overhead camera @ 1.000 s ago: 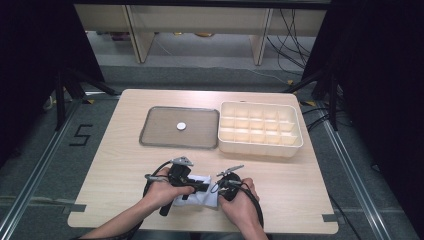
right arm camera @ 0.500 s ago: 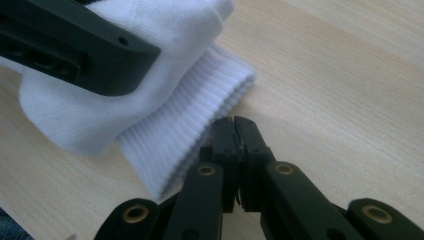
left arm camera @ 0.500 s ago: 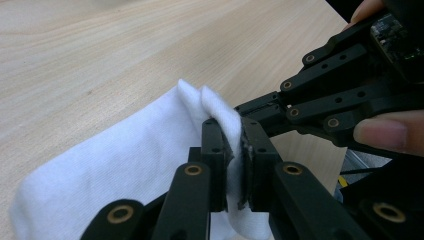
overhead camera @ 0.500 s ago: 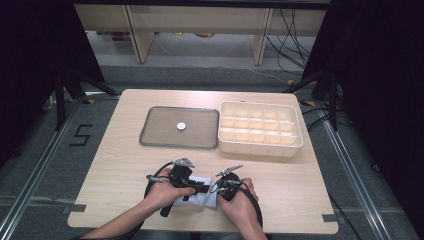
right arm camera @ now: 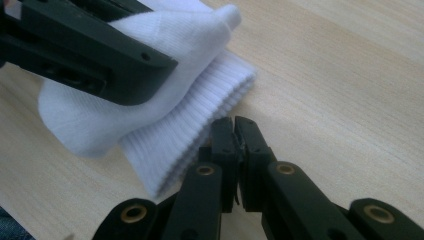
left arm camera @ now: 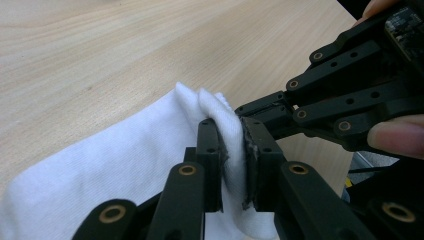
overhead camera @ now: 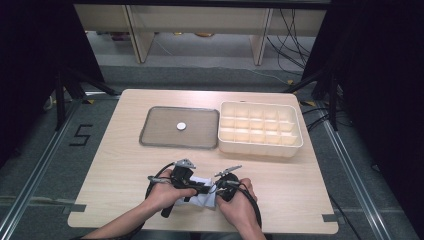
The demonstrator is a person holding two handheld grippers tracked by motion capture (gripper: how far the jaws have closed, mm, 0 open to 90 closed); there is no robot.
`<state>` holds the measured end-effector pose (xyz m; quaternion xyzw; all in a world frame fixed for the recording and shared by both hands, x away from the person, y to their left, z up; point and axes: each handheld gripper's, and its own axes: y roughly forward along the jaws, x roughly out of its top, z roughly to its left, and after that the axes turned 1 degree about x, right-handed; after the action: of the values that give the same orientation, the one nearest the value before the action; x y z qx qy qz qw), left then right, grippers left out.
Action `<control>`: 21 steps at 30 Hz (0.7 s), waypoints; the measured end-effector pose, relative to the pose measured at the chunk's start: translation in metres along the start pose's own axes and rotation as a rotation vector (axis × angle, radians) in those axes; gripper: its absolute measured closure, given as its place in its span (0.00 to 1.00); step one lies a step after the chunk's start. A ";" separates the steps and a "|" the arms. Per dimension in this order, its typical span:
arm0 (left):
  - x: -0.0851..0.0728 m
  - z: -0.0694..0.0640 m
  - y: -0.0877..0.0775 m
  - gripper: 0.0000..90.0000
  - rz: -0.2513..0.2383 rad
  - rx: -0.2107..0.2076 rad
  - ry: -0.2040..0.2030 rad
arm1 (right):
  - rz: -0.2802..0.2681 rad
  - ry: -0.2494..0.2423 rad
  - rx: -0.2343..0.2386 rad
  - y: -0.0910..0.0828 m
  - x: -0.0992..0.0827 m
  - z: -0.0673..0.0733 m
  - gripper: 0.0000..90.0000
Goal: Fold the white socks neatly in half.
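Your left gripper (left arm camera: 232, 150) has a fold of the white knitted cotton sock (left arm camera: 125, 170) between its jaws. The jaws have just been opening a little, but the pads still press the cloth from both sides. Your right gripper (right arm camera: 234, 131) has its jaws together with nothing between them; the tips stand just beside the ribbed cuff of the sock.

The sock lies near the front edge of the light wooden table (overhead camera: 125, 150), between your two hands, well apart from the grey flat tray (overhead camera: 150, 135) and the cream plastic box with many compartments (overhead camera: 260, 145).

I think this sock is very light, soft and limp. It will hang and fold when you lift it, and it will not break. The smooth part can slip out of a loose grip. The ribbed cuff is thicker, so there you should take hold, with one layer between the pads.
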<state>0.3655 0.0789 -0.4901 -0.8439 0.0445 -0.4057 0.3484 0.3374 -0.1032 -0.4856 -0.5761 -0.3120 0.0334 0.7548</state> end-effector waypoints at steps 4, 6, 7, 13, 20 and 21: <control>0.000 0.000 0.001 0.86 0.000 0.009 0.004 | -0.006 -0.013 0.002 0.000 0.000 -0.001 0.97; -0.001 0.000 0.003 0.85 -0.001 0.016 0.008 | -0.001 0.000 -0.001 -0.001 0.000 0.000 0.97; -0.001 0.000 0.003 0.85 -0.005 0.018 0.005 | -0.002 -0.008 -0.001 -0.002 0.000 0.000 0.97; 0.000 0.001 0.006 0.80 0.001 0.009 0.012 | -0.018 -0.019 0.000 -0.004 0.000 0.000 0.97; 0.003 -0.006 0.000 0.66 -0.045 0.007 0.032 | -0.031 -0.004 -0.005 -0.010 0.001 0.000 0.97; 0.003 -0.006 0.000 0.64 -0.045 0.007 0.032 | -0.031 -0.004 -0.005 -0.010 0.001 0.000 0.97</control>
<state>0.3633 0.0739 -0.4855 -0.8368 0.0296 -0.4270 0.3414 0.3354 -0.1060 -0.4760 -0.5730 -0.3226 0.0221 0.7531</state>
